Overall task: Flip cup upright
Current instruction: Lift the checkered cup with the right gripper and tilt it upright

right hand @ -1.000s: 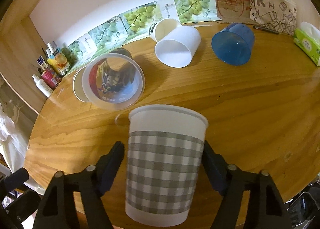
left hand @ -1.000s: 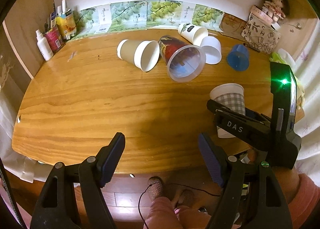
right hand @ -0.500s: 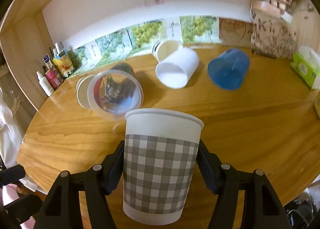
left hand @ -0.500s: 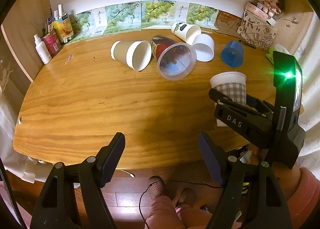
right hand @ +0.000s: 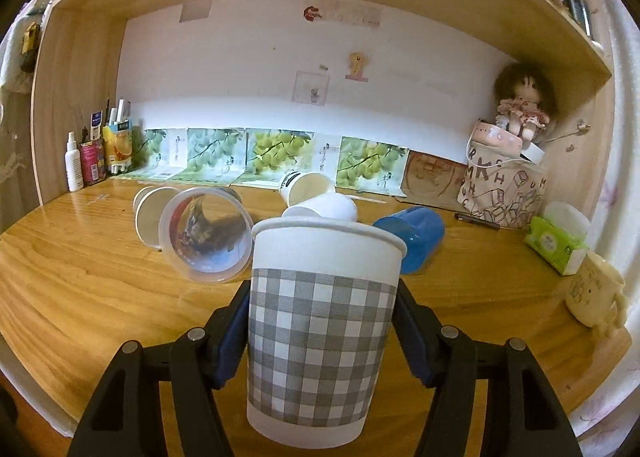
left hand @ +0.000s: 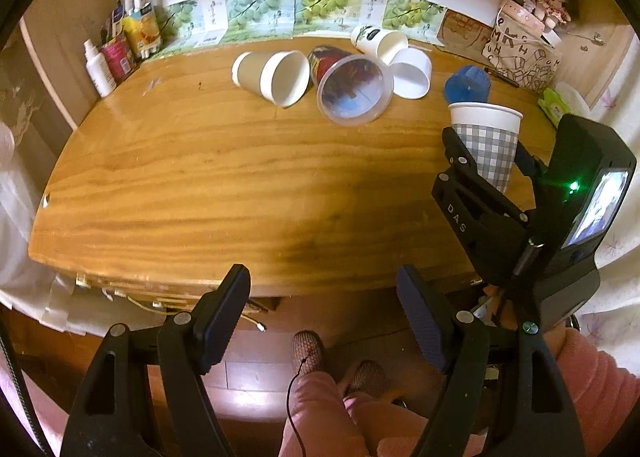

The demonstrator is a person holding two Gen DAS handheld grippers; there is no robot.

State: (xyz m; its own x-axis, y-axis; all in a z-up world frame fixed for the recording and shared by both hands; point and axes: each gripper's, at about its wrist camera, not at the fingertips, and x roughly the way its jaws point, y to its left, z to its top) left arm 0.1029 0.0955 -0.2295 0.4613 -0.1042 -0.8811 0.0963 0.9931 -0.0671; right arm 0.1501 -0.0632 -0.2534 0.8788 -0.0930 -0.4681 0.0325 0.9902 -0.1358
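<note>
While my right gripper clamps the checked paper cup upright, mouth up, my left gripper hangs wide and empty.

Both pads squeeze the cup's sides over the near right part of the wooden table; whether its base touches, I cannot tell. Beyond it a clear plastic cup, a blue cup and white paper cups lie tipped over.

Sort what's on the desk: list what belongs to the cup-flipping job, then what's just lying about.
Job: checked cup, upright in right claw; tipped cups: clear cup, blue cup, brown paper cup.

Lying about: bottles, doll, tote bag, tissue pack.
</note>
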